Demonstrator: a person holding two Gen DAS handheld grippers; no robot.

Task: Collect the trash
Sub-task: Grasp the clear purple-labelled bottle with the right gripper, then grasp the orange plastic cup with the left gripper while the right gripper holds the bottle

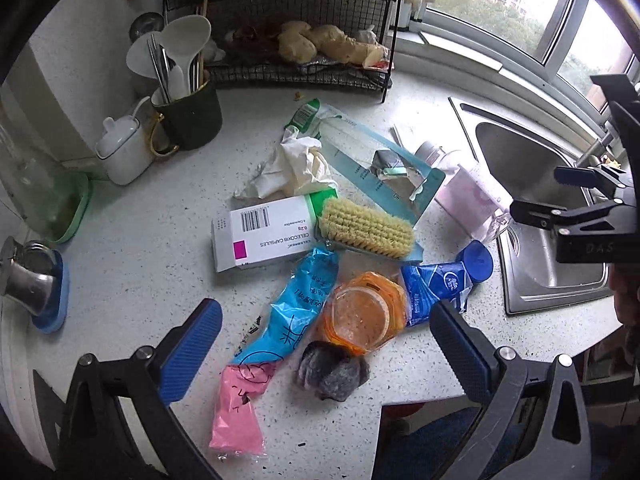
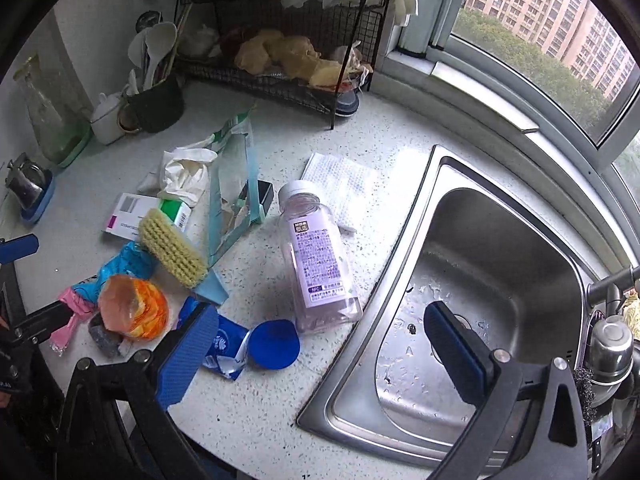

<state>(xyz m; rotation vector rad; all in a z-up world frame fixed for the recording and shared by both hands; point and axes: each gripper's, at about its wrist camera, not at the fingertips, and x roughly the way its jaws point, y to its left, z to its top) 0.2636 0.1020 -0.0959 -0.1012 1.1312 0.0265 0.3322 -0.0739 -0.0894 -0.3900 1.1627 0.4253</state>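
Trash lies scattered on the speckled counter [image 1: 132, 280]. In the left wrist view, a blue-and-pink wrapper [image 1: 276, 328], an orange plastic cup [image 1: 362, 314], a grey scouring wad [image 1: 332, 374] and a blue squashed tube [image 1: 440, 284] lie just ahead of my left gripper [image 1: 324, 354], which is open and holds nothing. Farther off are a white medicine box [image 1: 260, 236], a bristle brush [image 1: 368, 228] and crumpled white tissue [image 1: 298, 166]. My right gripper [image 2: 320, 346] hangs open over the counter's edge by the sink [image 2: 480, 280]; a clear lilac-labelled bottle [image 2: 316, 260] and the tube's blue cap [image 2: 274, 344] lie just ahead.
A black wire rack [image 1: 296, 68] with food stands at the back. A dark utensil cup [image 1: 188, 112], a white lidded pot [image 1: 122, 152] and a glass jar [image 1: 40, 196] line the left wall. A folded white cloth [image 2: 340, 184] lies beside the sink. The window [image 2: 540, 28] is behind.
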